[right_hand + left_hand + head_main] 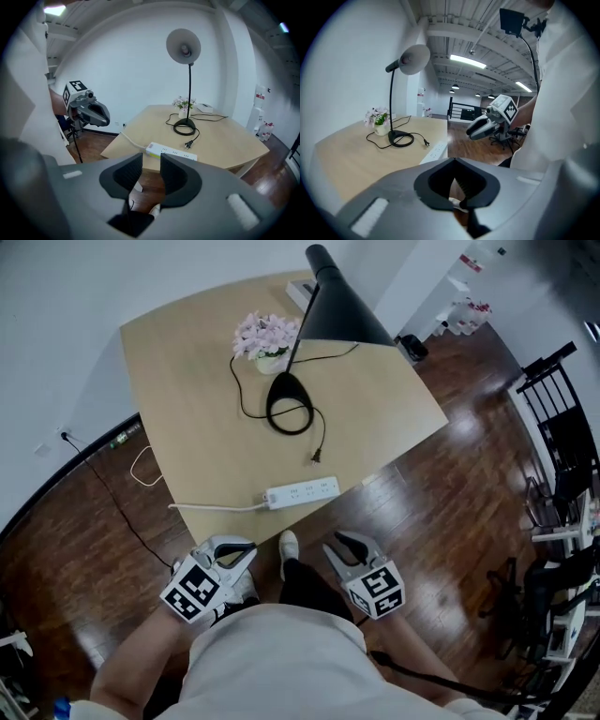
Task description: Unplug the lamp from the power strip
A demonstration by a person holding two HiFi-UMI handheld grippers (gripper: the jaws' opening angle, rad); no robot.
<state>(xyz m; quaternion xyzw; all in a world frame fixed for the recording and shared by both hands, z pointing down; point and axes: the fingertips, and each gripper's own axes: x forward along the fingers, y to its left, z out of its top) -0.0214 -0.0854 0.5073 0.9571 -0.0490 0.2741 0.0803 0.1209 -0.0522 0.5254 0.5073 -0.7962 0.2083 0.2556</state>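
Head view: a pale wooden table (pixel 206 409) on dark floorboards (pixel 450 484). The black lamp (pixel 339 310) stands at the far side next to potted flowers (pixel 266 336), with its cord (pixel 246 407) looping round its base. The plug (pixel 317 457) lies loose on the tabletop, near the power strip (pixel 302 491) but not in it. The strip sits at the near edge, and its white cable (pixel 216 508) trails off to the left. Both tools are low, off the table and close to the body: the left gripper (pixel 246 552) and right gripper (pixel 345 542) are on either side of a shoe (pixel 289 545). Left gripper view: the left gripper (pixel 454 161) has its tips meeting — nothing pinched, only a hollow behind them. Beyond it are the lamp (pixel 410 60), the plug (pixel 425 143) and the power strip (pixel 437 150) on the table (pixel 347 159). The right gripper (pixel 474 132) hangs in mid-air over the floor. Right gripper view: the right gripper (pixel 151 161) has its jaws a narrow gap apart with nothing between them, pointing towards the table's near edge. The power strip (pixel 171 152) lies there, with the plug (pixel 188 145) just behind it and clear of the sockets, and the lamp (pixel 183 47) further back. The left gripper (pixel 104 117) is off to the side, well clear of the table (pixel 225 140).
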